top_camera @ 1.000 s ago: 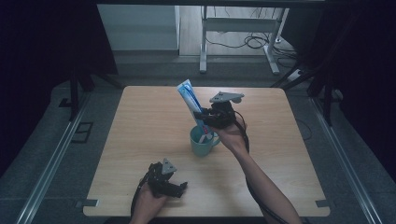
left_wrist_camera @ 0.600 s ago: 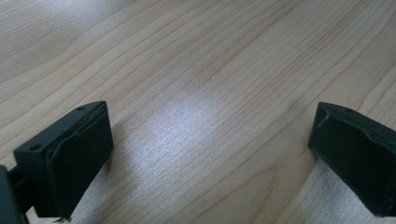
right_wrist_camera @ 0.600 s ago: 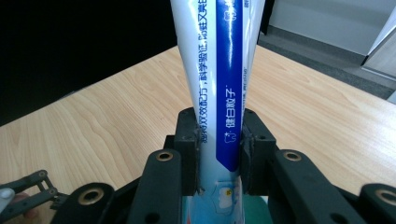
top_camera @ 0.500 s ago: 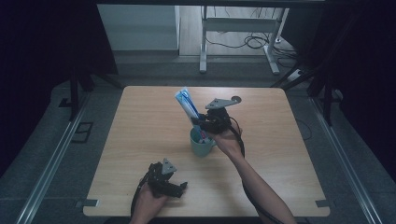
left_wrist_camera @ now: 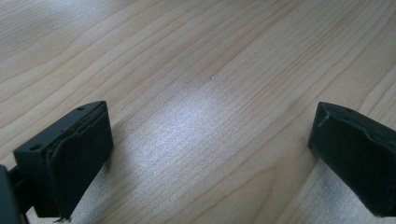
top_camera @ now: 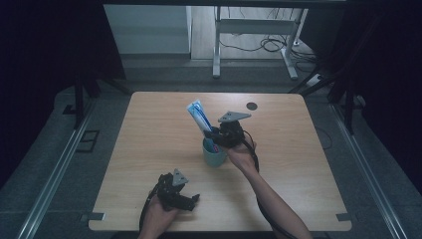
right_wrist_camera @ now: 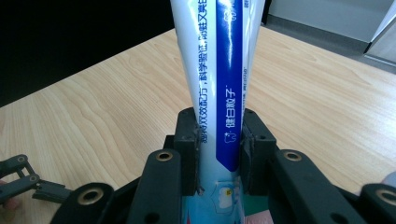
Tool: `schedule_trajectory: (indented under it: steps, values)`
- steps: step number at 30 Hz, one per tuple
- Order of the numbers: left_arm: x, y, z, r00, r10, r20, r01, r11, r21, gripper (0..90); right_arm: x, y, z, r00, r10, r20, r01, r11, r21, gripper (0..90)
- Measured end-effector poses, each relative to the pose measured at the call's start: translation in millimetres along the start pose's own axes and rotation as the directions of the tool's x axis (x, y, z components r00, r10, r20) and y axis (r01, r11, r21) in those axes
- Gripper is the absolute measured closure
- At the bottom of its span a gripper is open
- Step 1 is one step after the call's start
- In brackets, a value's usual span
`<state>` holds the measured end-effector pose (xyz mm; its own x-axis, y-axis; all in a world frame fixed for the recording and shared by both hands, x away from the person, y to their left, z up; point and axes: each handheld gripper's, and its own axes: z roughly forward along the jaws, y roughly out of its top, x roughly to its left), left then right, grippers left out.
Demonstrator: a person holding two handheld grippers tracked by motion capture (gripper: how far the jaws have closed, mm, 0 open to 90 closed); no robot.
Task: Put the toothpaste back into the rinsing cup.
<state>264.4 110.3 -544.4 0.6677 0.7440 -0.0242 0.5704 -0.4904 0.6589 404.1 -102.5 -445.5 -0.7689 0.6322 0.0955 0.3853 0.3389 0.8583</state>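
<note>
High view: the right tool (top_camera: 215, 133) is clamped on a white-and-blue toothpaste tube (top_camera: 198, 115), lower end at or just inside the mouth of a green cup (top_camera: 213, 155) that stands near the middle of the worktop (top_camera: 149, 129). The tube leans toward the far-left corner. Something pink or red shows inside the cup at its rim; what it is cannot be made out. A small dark disc (top_camera: 252, 105) lies near the far edge. The left tool (top_camera: 191, 199) rests by the near edge, well apart from the cup.

Left gripper view: the jaws stand wide apart over bare wood, nothing between them.

Right gripper view: both pads (right_wrist_camera: 189, 140) press the flanks of the toothpaste tube (right_wrist_camera: 219, 70), which rises upright between them. A green patch below the jaws looks like the cup.

Risk, as judged: the cup is light and unsupported; if the leaning tube catches its rim on the way down, the cup may tip or slide. Released too high, the tube may topple out.
</note>
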Motion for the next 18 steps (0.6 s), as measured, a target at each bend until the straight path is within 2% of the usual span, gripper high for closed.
schedule_trajectory:
  steps: [18]
  values:
    - [0.0, 0.0, 0.0, 1.0, 0.001, 0.0, -0.001, 1.0, 0.0, 0.0, 0.7, -14.5, -1.6, 1.0, 0.006, -0.008, -0.006, 1.0, -0.011, 70.3]
